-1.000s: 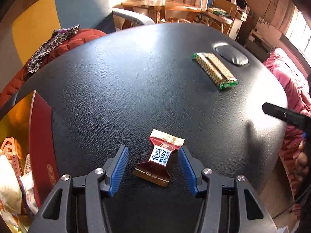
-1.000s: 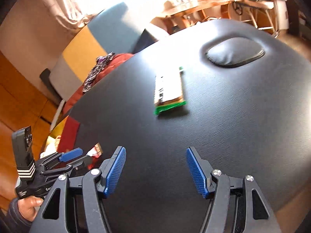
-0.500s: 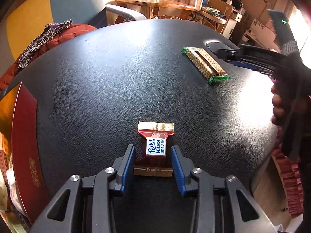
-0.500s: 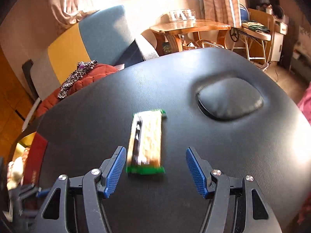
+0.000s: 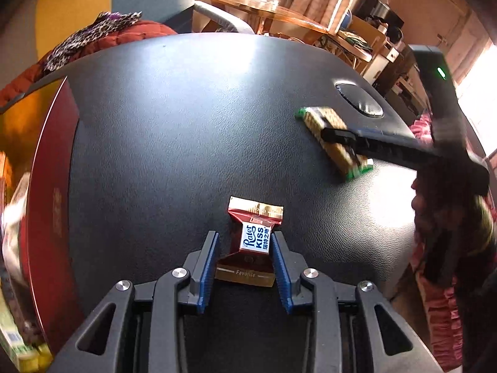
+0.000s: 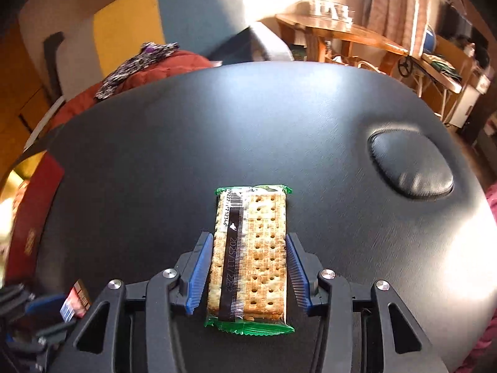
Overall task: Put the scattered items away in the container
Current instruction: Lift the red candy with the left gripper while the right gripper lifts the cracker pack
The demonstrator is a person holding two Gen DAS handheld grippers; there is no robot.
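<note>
Black padded table (image 5: 174, 130): broad, mostly bare, room to travel left toward the container. Red box (image 5: 52, 192), the likely container, sits at the table's left edge, already holding some items. Two items left on the table. Cracker pack (image 6: 251, 255) lies between the right claw (image 6: 250, 267) pads, jaws narrowly apart, barely touching if at all. Candy (image 5: 253, 242) sits in the left claw (image 5: 245, 264), jaws closed against its wrapper, not yet lifted. Both near the front edge.

Red-and-gold candy wrapper (image 5: 253, 242), green-edged tan cracker pack (image 6: 248, 258), blue-padded black claws, black leather table (image 6: 279, 124).
</note>
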